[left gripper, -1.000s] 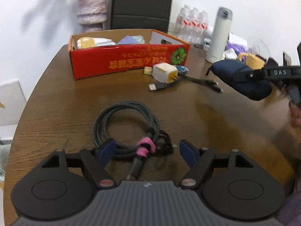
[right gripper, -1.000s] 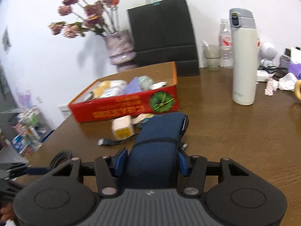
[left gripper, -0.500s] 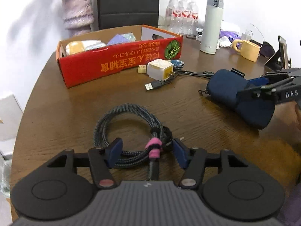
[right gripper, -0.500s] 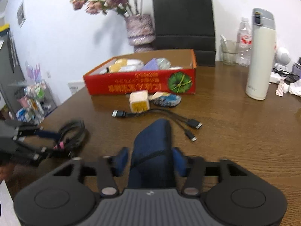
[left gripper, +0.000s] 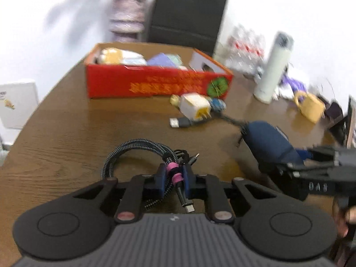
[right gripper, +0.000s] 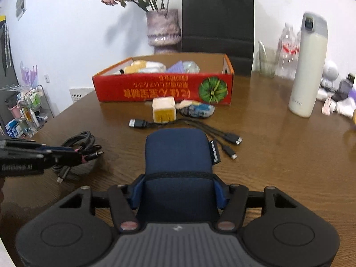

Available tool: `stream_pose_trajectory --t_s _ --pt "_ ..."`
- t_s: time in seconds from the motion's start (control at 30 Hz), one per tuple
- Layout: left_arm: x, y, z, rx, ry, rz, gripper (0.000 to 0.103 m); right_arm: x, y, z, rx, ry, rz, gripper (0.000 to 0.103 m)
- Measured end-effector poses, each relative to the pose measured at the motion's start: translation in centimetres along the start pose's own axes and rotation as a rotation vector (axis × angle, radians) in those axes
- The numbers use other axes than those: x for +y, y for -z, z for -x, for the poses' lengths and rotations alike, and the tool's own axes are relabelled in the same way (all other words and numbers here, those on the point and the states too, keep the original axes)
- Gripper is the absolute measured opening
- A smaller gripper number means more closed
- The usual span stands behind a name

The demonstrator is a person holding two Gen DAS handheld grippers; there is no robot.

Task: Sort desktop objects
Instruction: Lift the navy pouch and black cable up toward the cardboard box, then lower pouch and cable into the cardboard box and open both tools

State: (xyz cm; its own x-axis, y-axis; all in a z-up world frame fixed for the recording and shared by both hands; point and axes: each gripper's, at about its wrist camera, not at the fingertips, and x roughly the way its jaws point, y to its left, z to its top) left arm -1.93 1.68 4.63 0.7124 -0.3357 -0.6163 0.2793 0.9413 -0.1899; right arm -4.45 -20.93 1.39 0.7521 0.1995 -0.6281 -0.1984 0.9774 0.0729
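My left gripper [left gripper: 174, 179] is shut on a coiled braided cable [left gripper: 133, 150] at its pink tie, near the table's front edge. It also shows in the right wrist view [right gripper: 75, 153], with the coil [right gripper: 77, 140] hanging from it. My right gripper [right gripper: 178, 190] is shut on a navy blue pouch [right gripper: 178, 153], also seen from the left wrist [left gripper: 269, 144]. A red cardboard box [right gripper: 164, 89] holding several items stands at the back of the table. A white charger block [right gripper: 164, 110] with a black multi-head cable [right gripper: 211, 131] lies in front of it.
A small blue-patterned item [right gripper: 197, 111] lies beside the charger. A white thermos [right gripper: 308, 66], water bottles [right gripper: 287, 51], a yellow mug [left gripper: 310, 106], a vase of dried flowers [right gripper: 163, 29] and a black paper bag [right gripper: 218, 20] stand along the back and right of the brown wooden table [right gripper: 278, 166].
My left gripper has closed on the coiled cable at its pink tie and lifted it a little. My right gripper still holds the pouch, moved slightly toward the box.
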Motion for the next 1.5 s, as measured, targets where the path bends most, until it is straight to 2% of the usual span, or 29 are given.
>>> stream_pose_trajectory --t_s 0.2,0.43,0.53,0.67,0.77,0.87,0.93,1.0,1.1,1.17,1.3,1.4,1.43,1.47,1.5 --pt "1.1 -2.8 3.0 -0.121 -0.026 0.077 0.011 -0.8 -1.0 0.6 -0.044 -0.029 -0.042 0.059" --pt "2.1 -6.3 3.2 -0.191 -0.048 0.141 0.011 -2.0 -4.7 1.0 -0.132 -0.034 -0.068 0.059" --pt "2.3 -9.2 2.8 -0.23 -0.048 0.135 0.011 -2.8 -7.2 0.6 -0.159 -0.02 -0.079 0.059" --pt "2.2 -14.7 1.7 -0.285 -0.021 0.135 0.011 -4.1 -12.5 -1.1 -0.185 -0.043 -0.098 0.059" --pt "2.2 -19.0 -2.0 -0.255 -0.015 0.133 0.011 -4.7 -17.5 -4.6 -0.168 -0.064 -0.114 0.059" --pt "2.1 -22.4 -6.8 -0.2 -0.042 0.136 0.011 -4.5 -21.8 -9.6 -0.102 -0.056 -0.111 0.059" --pt "2.0 -24.2 -10.4 -0.167 -0.068 0.133 0.011 -4.3 -24.1 -12.8 -0.05 -0.027 -0.089 0.059" --pt "2.5 -25.6 -14.4 -0.119 -0.078 0.173 0.011 -4.5 -26.0 -16.6 0.002 0.013 -0.07 0.059" --pt "3.5 -26.8 -19.5 -0.023 -0.073 0.249 0.012 -6.1 -27.2 -21.1 0.095 -0.011 -0.122 0.059" --pt "4.2 -26.9 -21.5 -0.028 -0.053 0.329 0.013 -7.0 -27.7 -23.6 0.142 -0.009 -0.147 0.059" --pt "4.4 -26.9 -24.4 0.025 -0.029 0.345 0.014 -7.2 -27.1 -27.0 0.182 0.055 -0.128 0.061" --pt "4.7 -26.7 -24.2 0.027 -0.038 0.309 0.022 -7.7 -26.4 -28.4 0.221 0.045 -0.161 0.061" --pt "4.7 -26.8 -23.7 0.019 -0.054 0.29 0.037 -7.8 -26.5 -28.2 0.201 0.041 -0.155 0.063" --pt "4.6 -26.9 -23.1 0.018 -0.094 0.264 0.047 -8.0 -26.6 -27.9 0.193 0.036 -0.157 0.064" --pt "4.3 -26.9 -22.4 0.02 -0.151 0.226 0.048 -8.2 -26.7 -27.7 0.192 0.027 -0.163 0.064"
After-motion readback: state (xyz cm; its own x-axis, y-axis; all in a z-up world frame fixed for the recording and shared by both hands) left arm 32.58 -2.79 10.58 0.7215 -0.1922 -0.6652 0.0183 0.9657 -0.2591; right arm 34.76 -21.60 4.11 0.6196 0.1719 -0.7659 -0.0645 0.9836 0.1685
